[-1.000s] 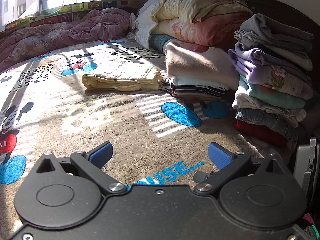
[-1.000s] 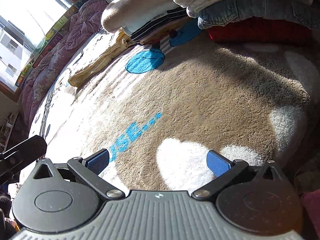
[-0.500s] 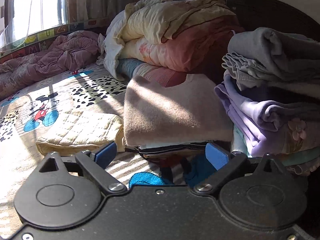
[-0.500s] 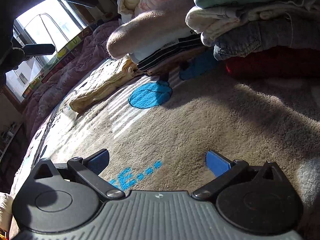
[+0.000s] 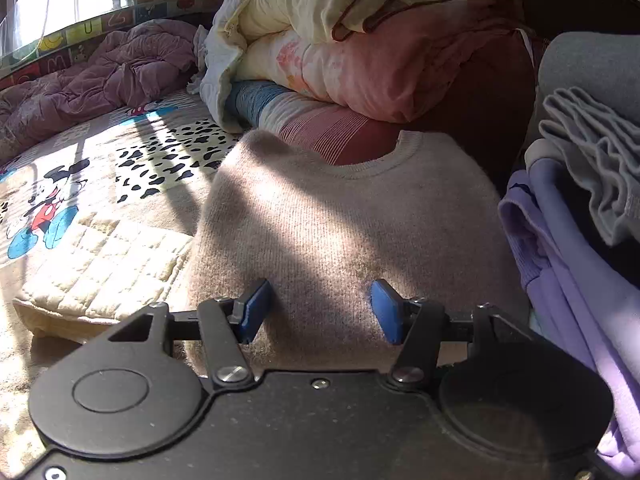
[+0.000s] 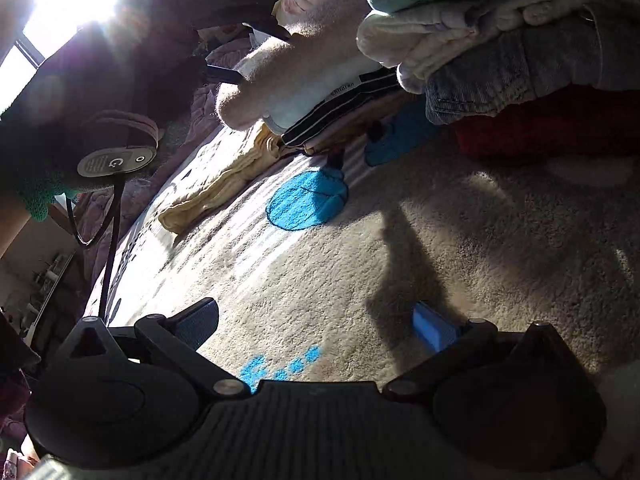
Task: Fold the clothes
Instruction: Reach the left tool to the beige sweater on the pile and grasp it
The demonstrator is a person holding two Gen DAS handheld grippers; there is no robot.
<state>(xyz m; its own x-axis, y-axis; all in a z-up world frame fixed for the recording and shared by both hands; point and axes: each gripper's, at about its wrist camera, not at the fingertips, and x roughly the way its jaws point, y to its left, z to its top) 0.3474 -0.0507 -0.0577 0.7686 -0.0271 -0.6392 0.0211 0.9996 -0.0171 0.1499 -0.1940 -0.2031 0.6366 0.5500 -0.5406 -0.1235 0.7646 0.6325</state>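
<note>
A folded beige knit sweater (image 5: 344,216) lies on top of a short stack of folded clothes on the bed. My left gripper (image 5: 318,310) is over the sweater's near edge, its blue pads partly closed with fabric between them, not clamped. The sweater also shows in the right wrist view (image 6: 280,80), with the left gripper's dark body (image 6: 224,4) at it. My right gripper (image 6: 316,326) is open and empty, low over the tan Mickey blanket (image 6: 360,272).
A tall stack of folded clothes (image 5: 580,208) stands right of the sweater, with jeans (image 6: 500,80) and a red garment (image 6: 540,128) at its base. A folded cream quilted piece (image 5: 100,276) lies left. Rolled duvets (image 5: 360,40) and a purple comforter (image 5: 100,72) are behind.
My left gripper has moved forward from the bare blanket up to the beige sweater, and its jaws have narrowed. My right gripper has shifted slightly toward the stacks and stays open.
</note>
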